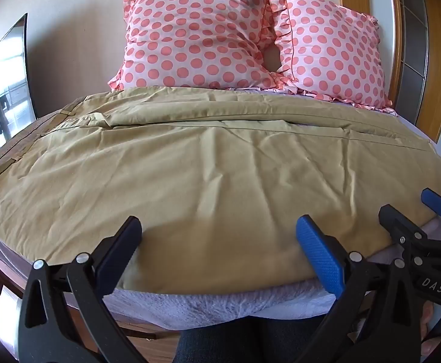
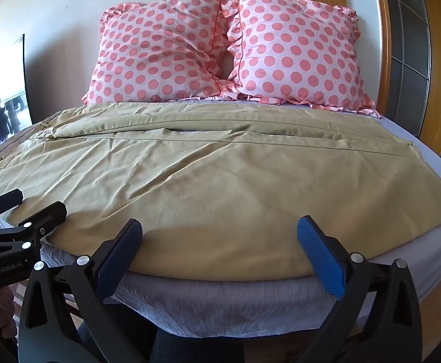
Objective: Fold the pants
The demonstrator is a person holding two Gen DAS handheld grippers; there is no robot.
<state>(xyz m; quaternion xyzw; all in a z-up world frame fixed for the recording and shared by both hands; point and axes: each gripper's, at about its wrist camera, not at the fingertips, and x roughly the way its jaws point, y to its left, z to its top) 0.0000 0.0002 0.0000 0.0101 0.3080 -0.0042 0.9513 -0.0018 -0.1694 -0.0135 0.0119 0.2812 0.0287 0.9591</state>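
Tan pants (image 1: 208,166) lie spread flat across the bed, waistband at the left, hems at the right; they also show in the right wrist view (image 2: 214,175). My left gripper (image 1: 219,236) is open, hovering over the pants' near edge, holding nothing. My right gripper (image 2: 219,236) is open over the near edge too, empty. The right gripper shows at the right of the left wrist view (image 1: 417,211), and the left gripper at the left of the right wrist view (image 2: 24,208). They sit side by side.
Two pink polka-dot pillows (image 1: 196,36) (image 2: 296,51) lean on the wall at the bed head. A lavender sheet (image 2: 220,299) covers the mattress edge. A wooden door frame (image 2: 383,45) stands right, a dark-framed mirror or screen (image 1: 5,84) left.
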